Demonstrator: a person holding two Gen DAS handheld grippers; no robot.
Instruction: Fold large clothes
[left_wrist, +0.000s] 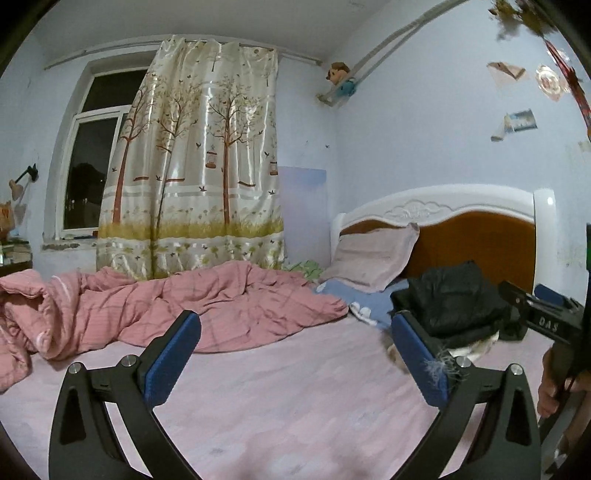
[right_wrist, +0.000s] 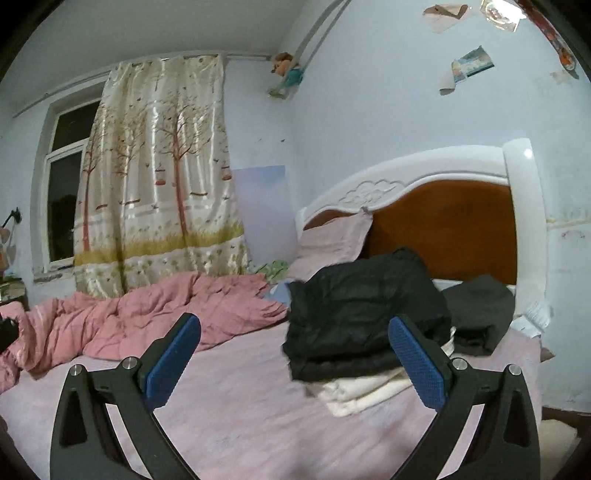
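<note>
Black padded fabric, folded into a thick block, is the black jacket (right_wrist: 365, 314) at the centre right of the right wrist view. It sits on top of a folded cream garment (right_wrist: 364, 393), and the two make a neat stack on the pink bed sheet (right_wrist: 240, 406), below the headboard (right_wrist: 443, 218). Just right of the stack lies a second dark garment (right_wrist: 480, 314); you cannot tell whether it is folded.

Your right gripper (right_wrist: 295, 363) stands wide with nothing between its blue pads, low in the frame, apart from the stack. Your left gripper (left_wrist: 295, 363) is equally wide and empty over bare sheet, with the black jacket (left_wrist: 450, 299) at its centre right.

Judging from this, the folding of the stacked pieces looks done. A rumpled pink quilt (left_wrist: 166, 306) fills the left middle of both views. No unfolded clothing shows elsewhere on the bed, so what remains is unclear.
</note>
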